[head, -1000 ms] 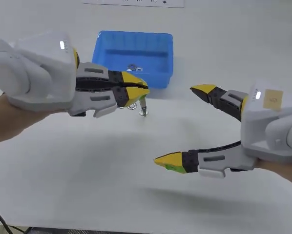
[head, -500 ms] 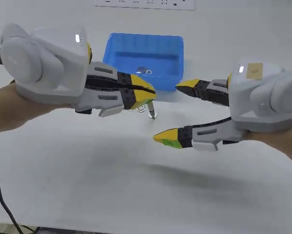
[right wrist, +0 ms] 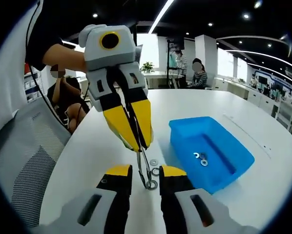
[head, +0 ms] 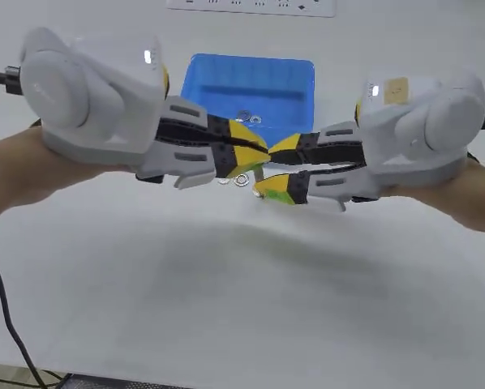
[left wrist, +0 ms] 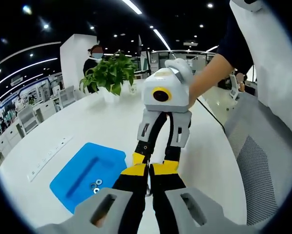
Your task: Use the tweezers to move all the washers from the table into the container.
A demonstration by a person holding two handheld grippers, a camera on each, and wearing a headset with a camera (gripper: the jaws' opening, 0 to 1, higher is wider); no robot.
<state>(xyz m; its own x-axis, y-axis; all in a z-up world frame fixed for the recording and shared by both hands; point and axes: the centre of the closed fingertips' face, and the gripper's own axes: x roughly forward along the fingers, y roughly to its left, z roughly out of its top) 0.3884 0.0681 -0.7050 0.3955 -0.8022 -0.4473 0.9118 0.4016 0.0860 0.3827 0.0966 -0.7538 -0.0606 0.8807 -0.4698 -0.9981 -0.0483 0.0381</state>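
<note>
My left gripper [head: 259, 151] is shut on the metal tweezers [right wrist: 142, 165], which point down at the white table. In the right gripper view the tweezer tips rest at a washer [right wrist: 151, 184], and two more washers [right wrist: 154, 162] lie just beyond. My right gripper [head: 268, 170] faces the left one, its yellow jaws a narrow gap apart on either side of the tweezer legs, and I see no contact. The blue container [head: 202, 81] sits just behind the grippers with a few washers [head: 249, 118] inside. Loose washers [head: 241, 180] show under the jaws.
The white table [head: 226, 292] stretches bare toward me. A black cable [head: 3, 308] hangs at the left edge. A potted plant [left wrist: 112, 73] and seated people are far behind, and a mesh chair [right wrist: 24, 161] stands beside the table.
My right gripper has swung in from the right and narrowed its wide-open jaws around the tweezers. The left gripper has kept its hold.
</note>
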